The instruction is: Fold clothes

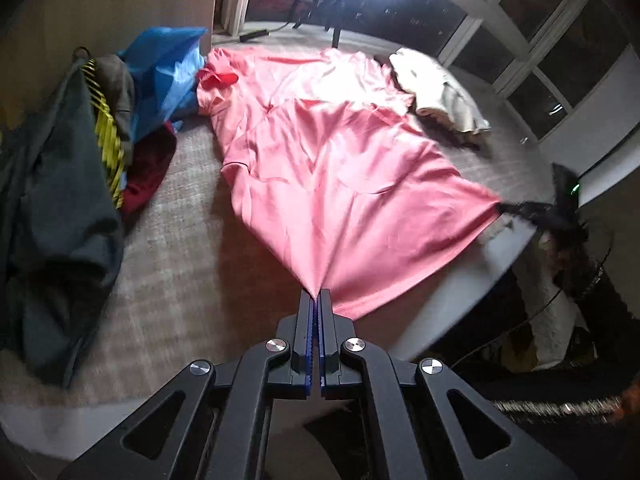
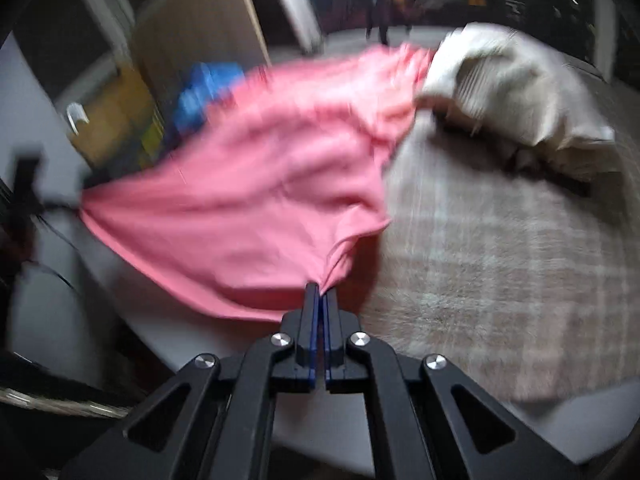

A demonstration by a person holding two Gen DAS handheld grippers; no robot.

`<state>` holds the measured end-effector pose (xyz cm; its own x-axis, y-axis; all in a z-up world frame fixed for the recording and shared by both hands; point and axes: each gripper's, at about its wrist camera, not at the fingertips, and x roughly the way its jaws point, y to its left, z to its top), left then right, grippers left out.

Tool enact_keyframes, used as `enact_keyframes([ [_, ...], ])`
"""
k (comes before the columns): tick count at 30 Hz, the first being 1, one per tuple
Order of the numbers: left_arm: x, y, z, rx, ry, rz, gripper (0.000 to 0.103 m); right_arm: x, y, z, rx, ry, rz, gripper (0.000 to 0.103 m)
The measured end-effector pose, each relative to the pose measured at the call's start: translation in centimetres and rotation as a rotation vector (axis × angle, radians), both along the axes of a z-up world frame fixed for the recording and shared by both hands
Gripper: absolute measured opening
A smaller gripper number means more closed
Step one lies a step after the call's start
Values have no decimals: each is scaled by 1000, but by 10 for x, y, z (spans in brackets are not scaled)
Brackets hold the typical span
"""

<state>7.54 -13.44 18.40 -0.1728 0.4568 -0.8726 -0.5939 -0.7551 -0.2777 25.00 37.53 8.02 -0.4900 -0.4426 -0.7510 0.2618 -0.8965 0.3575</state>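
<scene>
While clamped tight, left tool [image 1: 319,296], right tool [image 2: 321,289], pinching pink shirt [image 1: 320,152] corners.

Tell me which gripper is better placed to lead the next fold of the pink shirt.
Probably neither alone. The left gripper and right gripper are each shut on a near hem corner of the pink shirt, so both look equally set to carry the hem together toward the collar.

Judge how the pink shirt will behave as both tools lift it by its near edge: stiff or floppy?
Likely floppy: the pink shirt pulls into peaks at the left tool and right tool. Probably light, since thin pinches raise it. Its far end may drag across the plaid bed cover.
</scene>
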Motion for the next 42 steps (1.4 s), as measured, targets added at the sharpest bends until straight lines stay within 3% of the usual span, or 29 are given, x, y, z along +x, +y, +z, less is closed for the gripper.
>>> enact_keyframes([
  [3,22,-9,12,17,-5,1,1,26,23,48,-124,77,-57,2],
  [6,18,-2,-25,5,-84,14,1,34,32,54,-118,72,-118,2],
  [9,15,9,-66,3,-179,11,1,27,33,14,-57,-38,-176,2],
  [13,20,28,-111,-84,-255,-29,2,16,32,-40,119,-204,-227,2],
  [17,9,10,-92,-104,-207,22,8,16,34,-37,108,-240,-195,3],
  [20,-9,-4,-71,-123,-144,62,11,14,33,-12,84,-148,-183,10],
  [22,-27,-10,-56,-133,-93,85,13,2,25,2,97,-117,-172,22],
  [25,-64,-3,-44,-152,-14,65,17,-18,12,21,118,-71,-156,22],
  [28,-102,18,-47,-140,22,15,30,-47,-16,29,124,-53,-136,22],
  [34,-163,62,-61,-130,68,-41,30,-88,-58,21,145,-59,-143,22],
  [38,-208,101,-65,-120,101,-106,30,-123,-67,24,59,-66,-176,22],
  [42,-249,145,-75,-134,135,-197,31,-153,-79,29,49,-63,-196,22],
])
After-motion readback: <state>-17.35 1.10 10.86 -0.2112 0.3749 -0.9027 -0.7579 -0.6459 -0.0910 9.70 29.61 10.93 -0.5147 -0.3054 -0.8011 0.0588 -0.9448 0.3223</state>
